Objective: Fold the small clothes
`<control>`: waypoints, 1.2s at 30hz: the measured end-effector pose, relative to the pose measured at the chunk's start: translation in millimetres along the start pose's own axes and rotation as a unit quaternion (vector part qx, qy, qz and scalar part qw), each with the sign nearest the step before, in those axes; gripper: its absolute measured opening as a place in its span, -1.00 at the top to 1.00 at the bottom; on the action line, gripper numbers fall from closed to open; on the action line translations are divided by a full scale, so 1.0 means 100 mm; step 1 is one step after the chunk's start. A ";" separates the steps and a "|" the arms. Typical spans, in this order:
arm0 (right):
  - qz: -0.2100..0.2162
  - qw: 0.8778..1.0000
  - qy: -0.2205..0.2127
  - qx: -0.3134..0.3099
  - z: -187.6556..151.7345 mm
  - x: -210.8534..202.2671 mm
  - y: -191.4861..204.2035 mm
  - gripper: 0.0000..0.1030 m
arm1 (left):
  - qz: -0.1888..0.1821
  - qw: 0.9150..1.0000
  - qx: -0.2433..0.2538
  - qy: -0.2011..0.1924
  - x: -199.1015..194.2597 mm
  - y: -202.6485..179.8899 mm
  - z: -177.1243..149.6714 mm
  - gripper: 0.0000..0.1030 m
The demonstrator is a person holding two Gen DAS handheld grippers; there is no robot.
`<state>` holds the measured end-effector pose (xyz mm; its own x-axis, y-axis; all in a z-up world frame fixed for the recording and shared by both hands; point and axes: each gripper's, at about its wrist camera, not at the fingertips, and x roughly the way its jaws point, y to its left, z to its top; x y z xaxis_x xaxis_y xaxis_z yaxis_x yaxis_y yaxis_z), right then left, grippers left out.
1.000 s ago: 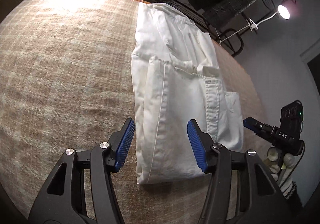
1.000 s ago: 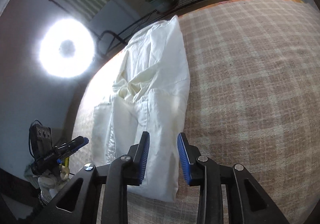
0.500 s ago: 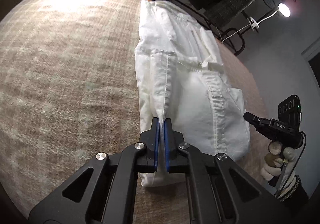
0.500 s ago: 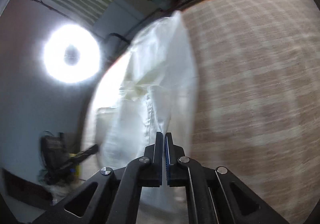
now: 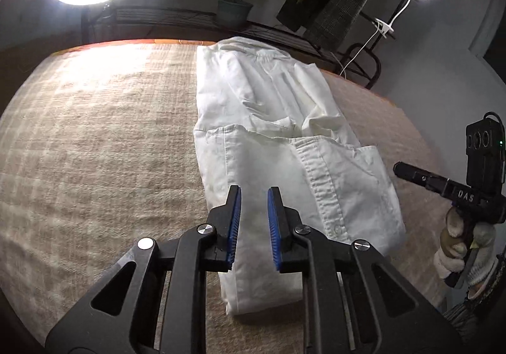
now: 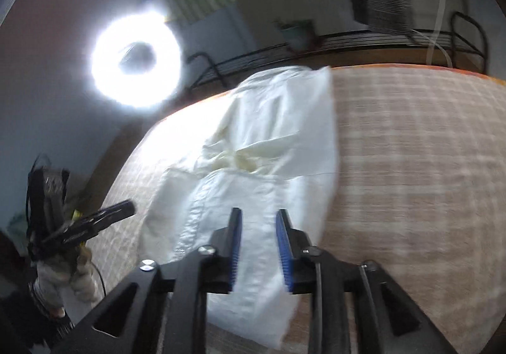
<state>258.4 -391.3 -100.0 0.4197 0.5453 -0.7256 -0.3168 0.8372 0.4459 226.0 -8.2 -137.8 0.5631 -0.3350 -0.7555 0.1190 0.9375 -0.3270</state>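
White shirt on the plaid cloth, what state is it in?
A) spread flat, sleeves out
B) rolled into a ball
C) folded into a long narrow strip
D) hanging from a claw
C: the white shirt lies as a long narrow strip on the plaid cloth, its button placket on top.

The left gripper (image 5: 254, 215) points steeply downward, its blue-padded jaws parted by a narrow gap after just opening, nothing pinched between them. The right gripper (image 6: 258, 235) tilts down alike, jaws also just reopened and slightly apart. A gloved hand (image 5: 460, 246) grips the right tool's handle.
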 end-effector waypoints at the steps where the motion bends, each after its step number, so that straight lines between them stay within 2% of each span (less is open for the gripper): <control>1: -0.003 1.000 0.008 -0.006 0.00 0.06 0.00 0.52 | 0.006 1.000 0.002 0.002 0.06 0.00 0.01 0.72; 5: -0.050 0.998 0.043 -0.015 -0.01 0.39 -0.10 0.53 | 0.031 0.999 0.002 0.026 0.32 0.10 -0.01 0.72; 8: -0.070 0.996 0.058 -0.003 -0.04 0.45 -0.25 0.67 | 0.042 0.998 -0.002 0.038 0.43 0.21 -0.06 0.41; 11: -0.065 0.995 0.071 0.011 -0.01 0.43 -0.34 0.71 | 0.032 0.998 -0.024 0.039 0.41 0.27 -0.03 0.39; 14: -0.062 0.996 0.059 0.014 0.07 0.32 -0.38 0.67 | 0.058 0.998 -0.010 0.014 0.28 0.22 0.07 0.40; 18: -0.030 0.999 0.018 0.028 0.18 0.11 -0.36 0.60 | 0.042 0.999 -0.013 -0.007 0.15 0.21 0.22 0.40; 22: -0.031 0.999 0.012 0.004 0.26 0.11 -0.24 0.60 | 0.044 0.999 -0.020 0.001 0.23 0.30 0.39 0.40; 25: -0.033 0.999 0.010 -0.008 0.35 0.16 -0.23 0.40 | 0.028 0.999 -0.036 0.004 0.31 0.42 0.60 0.39; 29: -0.047 0.999 0.002 -0.003 0.56 0.22 -0.37 0.39 | -0.010 0.998 -0.051 0.034 0.58 0.57 0.90 0.39; 32: -0.056 0.998 0.002 -0.002 0.80 0.36 -0.54 0.36 | -0.005 0.997 -0.057 0.045 0.82 0.67 1.11 0.38; 33: -0.051 0.999 0.004 0.001 0.89 0.42 -0.60 0.24 | -0.009 0.997 -0.063 0.050 0.90 0.72 1.17 0.37; 36: -0.036 0.999 0.007 0.015 1.15 0.61 -0.79 0.09 | -0.012 0.995 -0.083 0.062 1.17 0.84 1.37 0.28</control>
<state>406.6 -419.4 -119.1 0.4277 0.4834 -0.7638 -0.2612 0.8751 0.4075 413.5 44.8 -175.8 0.4549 -0.3766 -0.8070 -0.0115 0.9036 -0.4281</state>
